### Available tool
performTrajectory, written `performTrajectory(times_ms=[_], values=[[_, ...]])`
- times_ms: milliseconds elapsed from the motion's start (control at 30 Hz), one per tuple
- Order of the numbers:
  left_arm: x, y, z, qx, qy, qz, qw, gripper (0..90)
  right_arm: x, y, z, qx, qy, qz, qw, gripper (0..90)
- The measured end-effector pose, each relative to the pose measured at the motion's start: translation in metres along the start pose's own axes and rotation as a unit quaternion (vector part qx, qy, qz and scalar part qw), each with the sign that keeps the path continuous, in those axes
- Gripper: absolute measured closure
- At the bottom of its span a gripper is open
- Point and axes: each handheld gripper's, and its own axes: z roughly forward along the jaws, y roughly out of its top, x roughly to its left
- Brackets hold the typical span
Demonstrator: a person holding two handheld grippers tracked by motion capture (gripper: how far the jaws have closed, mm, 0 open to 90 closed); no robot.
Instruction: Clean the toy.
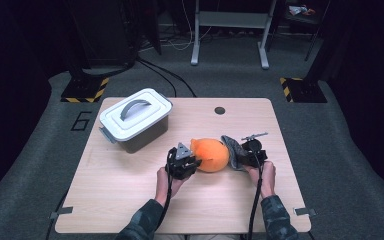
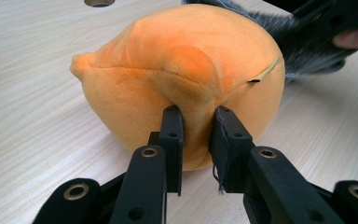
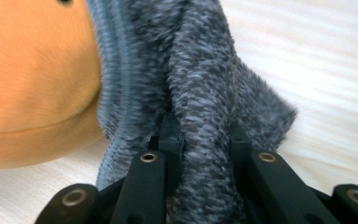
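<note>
An orange plush toy (image 1: 211, 154) lies in the middle of the wooden table (image 1: 130, 200). My left gripper (image 1: 184, 164) is at its left side, and the left gripper view has the jaws pinching a fold of the orange plush (image 2: 182, 74), gripper (image 2: 196, 135) shut on it. A grey fuzzy cloth (image 1: 233, 150) hangs off the toy's right side. My right gripper (image 1: 252, 152) is shut on that grey cloth (image 3: 205, 84), which bulges between the jaws at the gripper (image 3: 203, 140). The orange plush (image 3: 32, 79) sits just left of the cloth.
A white lidded box (image 1: 136, 119) with a grey handle stands at the table's back left. A round cable hole (image 1: 220, 110) sits near the far edge. A metal frame (image 1: 230, 30) stands on the floor beyond the table.
</note>
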Motion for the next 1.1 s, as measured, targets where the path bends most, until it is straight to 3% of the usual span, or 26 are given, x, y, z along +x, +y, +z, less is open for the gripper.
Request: performTrajectory(times_ms=[133,267,400,567,833,967,1100], values=[[0.0,0.0,0.0,-0.002,0.0,0.001,1.0,75.2,-0.001,0.006,-0.025,-0.026,-0.002,0.006,0.9997,74.6],[-0.003,0.001,0.001,-0.005,0.001,0.0,1.0,75.2,0.002,0.013,-0.045,-0.061,0.009,-0.009,0.998,74.6],[-0.004,0.003,0.001,-0.001,-0.004,0.004,1.0,75.2,0.015,0.021,-0.062,-0.093,0.028,-0.028,0.9949,74.6],[-0.006,0.003,0.001,-0.007,-0.002,0.006,1.0,75.1,0.038,0.032,-0.076,-0.112,0.047,-0.057,0.991,74.5],[-0.008,0.005,0.002,-0.011,-0.007,0.012,0.9999,75.1,0.072,0.045,-0.067,-0.108,0.094,-0.087,0.9859,74.1],[-0.008,0.005,0.002,-0.006,-0.004,0.011,0.9999,75.2,0.083,0.044,-0.05,-0.084,0.087,-0.104,0.9872,74.2],[-0.006,0.005,0.002,-0.006,-0.003,0.012,0.9999,75.2,0.084,0.043,-0.045,-0.083,0.07,-0.102,0.9889,74.2]])
